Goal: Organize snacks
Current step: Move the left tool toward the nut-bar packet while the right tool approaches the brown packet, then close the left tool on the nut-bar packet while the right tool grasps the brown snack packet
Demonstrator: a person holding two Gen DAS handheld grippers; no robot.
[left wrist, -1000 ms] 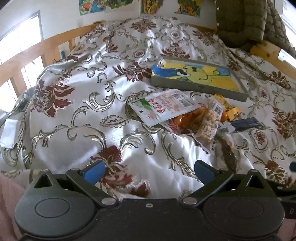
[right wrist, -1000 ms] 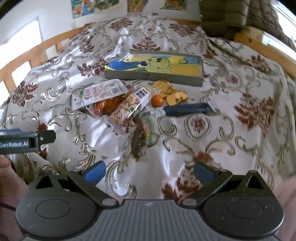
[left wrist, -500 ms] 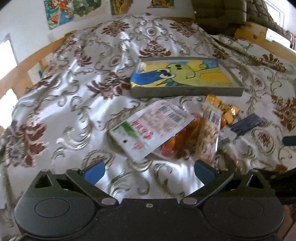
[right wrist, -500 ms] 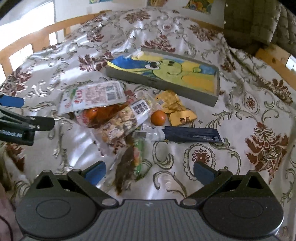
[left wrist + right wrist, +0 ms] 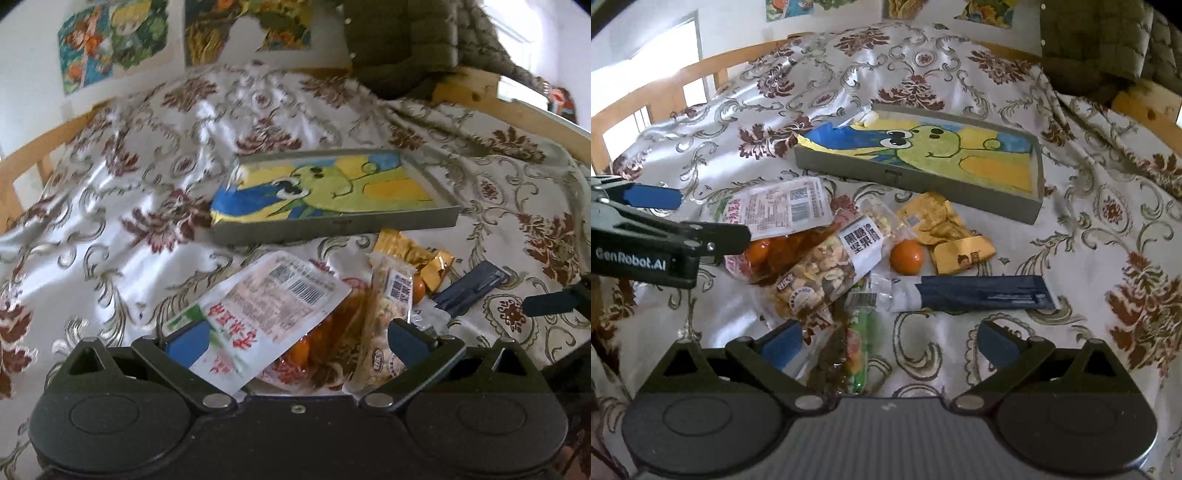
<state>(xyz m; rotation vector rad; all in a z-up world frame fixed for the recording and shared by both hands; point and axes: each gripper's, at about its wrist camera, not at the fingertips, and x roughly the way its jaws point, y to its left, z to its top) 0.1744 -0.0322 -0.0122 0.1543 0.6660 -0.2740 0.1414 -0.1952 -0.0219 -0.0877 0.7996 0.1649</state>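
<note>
Left gripper (image 5: 297, 338) gapes wide, holding nothing, straddling the white pouch (image 5: 258, 317) atop the snack pile before the tray (image 5: 332, 225). Right gripper (image 5: 890, 341) likewise wide, unladen. If you close now, you risk pinching the slick pouch corner and dragging the nut bag (image 5: 827, 269) along.

The bedspread (image 5: 960, 66) is a shiny, satin-like cloth, creased, with woven dark red and gold flowers. The snack packets are glossy plastic film: a white printed packet (image 5: 266, 314), a clear nut bag (image 5: 827, 269) with a paper label, and crinkled gold foil wrappers (image 5: 942, 229). The tray (image 5: 916, 181) has matt grey walls and a painted bottom. The bed rail (image 5: 646, 99) is bare light wood. The tongs (image 5: 888, 341) are matt black plastic with blue pads (image 5: 995, 343).
</note>
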